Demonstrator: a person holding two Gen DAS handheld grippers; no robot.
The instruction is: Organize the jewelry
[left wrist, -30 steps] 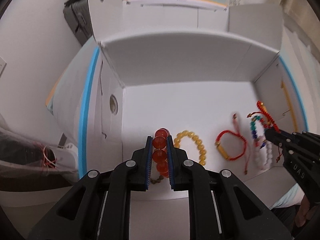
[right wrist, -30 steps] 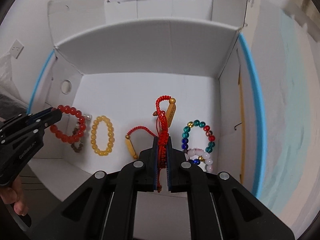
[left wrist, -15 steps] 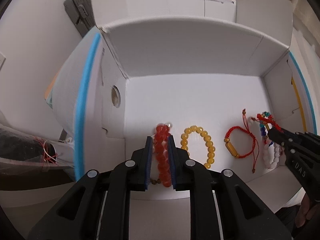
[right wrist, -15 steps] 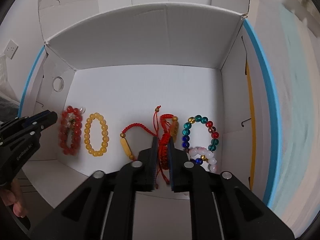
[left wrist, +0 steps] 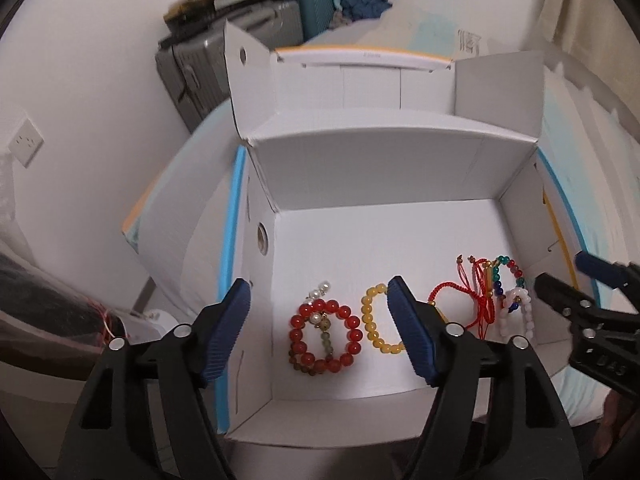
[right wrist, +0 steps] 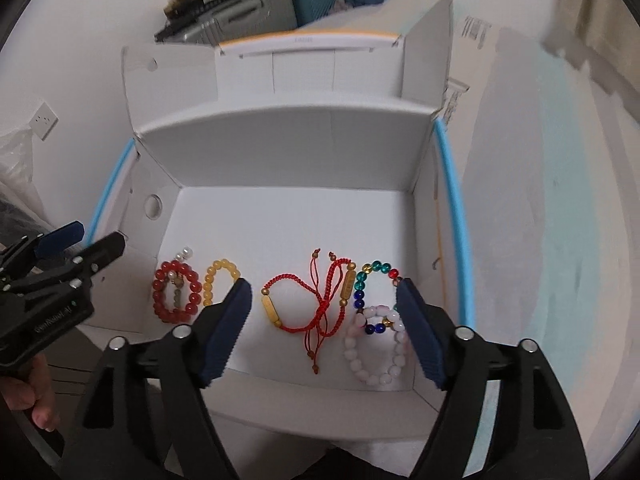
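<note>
A white cardboard box (left wrist: 380,232) holds a row of bracelets on its floor. My left gripper (left wrist: 318,284) hovers above the red bead bracelet (left wrist: 353,335), its jaws opening, and that bracelet lies flat below them, untouched. Beside it lies a yellow bead bracelet (left wrist: 370,320). My right gripper (right wrist: 324,284) is also opening its jaws, over two red cord bracelets (right wrist: 324,304) resting loose on the floor. To their right lie a multicoloured bead bracelet (right wrist: 362,276) and a pale pink one (right wrist: 376,378). Each gripper also shows in the other's view: left gripper (right wrist: 100,236), right gripper (left wrist: 560,269).
The box sits on a pale bed with blue piping (right wrist: 452,200), its flaps (left wrist: 244,64) standing up at the back. Suitcases (left wrist: 224,68) stand against the far wall, and a wall socket (left wrist: 26,142) is on the left. A hand (right wrist: 28,392) holds the left gripper.
Both grippers opened wide and rose from the box floor. The left let go of the red bead bracelet and the right let go of a red cord bracelet; both now lie flat.
</note>
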